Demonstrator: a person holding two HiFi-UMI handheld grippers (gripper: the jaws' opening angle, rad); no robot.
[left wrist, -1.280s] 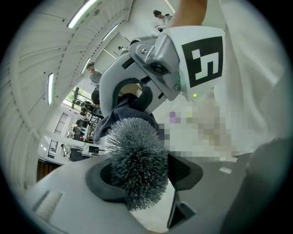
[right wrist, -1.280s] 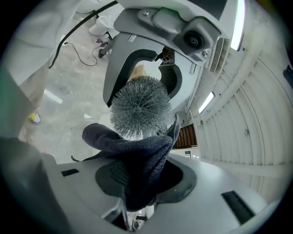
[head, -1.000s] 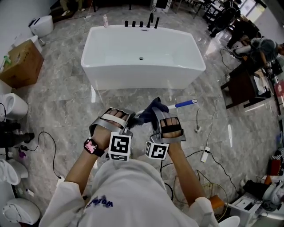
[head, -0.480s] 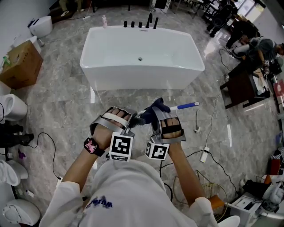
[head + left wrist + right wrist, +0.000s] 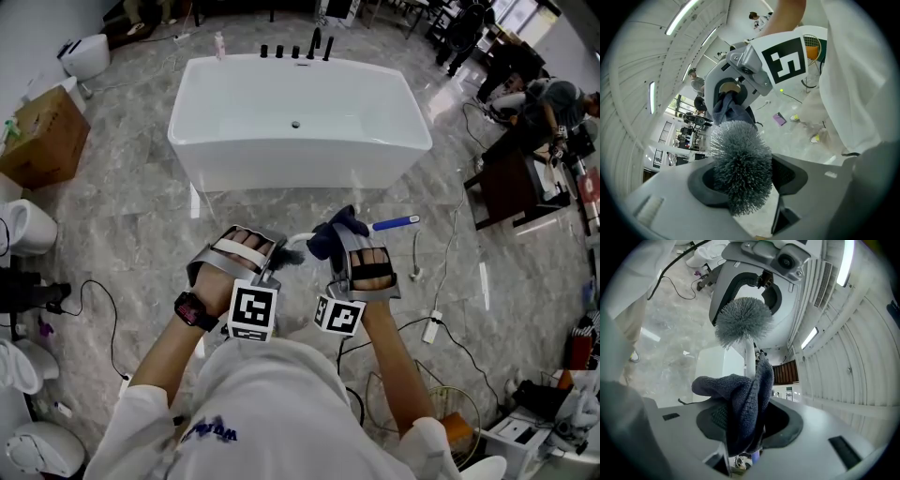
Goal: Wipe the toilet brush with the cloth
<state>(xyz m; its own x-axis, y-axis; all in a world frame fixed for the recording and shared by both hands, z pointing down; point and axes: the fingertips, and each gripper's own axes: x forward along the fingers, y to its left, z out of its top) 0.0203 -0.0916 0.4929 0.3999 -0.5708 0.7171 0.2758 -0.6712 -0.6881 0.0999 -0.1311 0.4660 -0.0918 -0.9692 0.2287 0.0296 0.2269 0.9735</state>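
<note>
The person stands on the grey stone floor (image 5: 122, 234) in front of the white bathtub (image 5: 300, 171), holding the toilet brush (image 5: 743, 323) in the air between the two tools. The left gripper (image 5: 743, 182) has hardly stirred. Its jaws are clenched on the bristle head, with grey bristles filling the gap from pad to pad. The change is on the other side. The right gripper (image 5: 749, 423) has drawn away to the person's right along the white shaft, towards the blue handle end (image 5: 394, 222). A bare stretch of shaft now shows between the two tools, where a second ago they sat close together. The dark blue cloth (image 5: 740, 401) has gone with it, bunched round the shaft between the jaws. Those jaws eased out a little during the slide and have just been closing again, so they now grasp the cloth with the shaft wrapped inside it. To my eye that is one wiping stroke along the shaft, loosened enough to slip and then tightened. The stretch nearest the head looks done. The blue end beyond the cloth is not yet reached, and the bristles, pinned in the left jaws, are not touched by the cloth. I would expect the stroke to carry on outward or come back.
</note>
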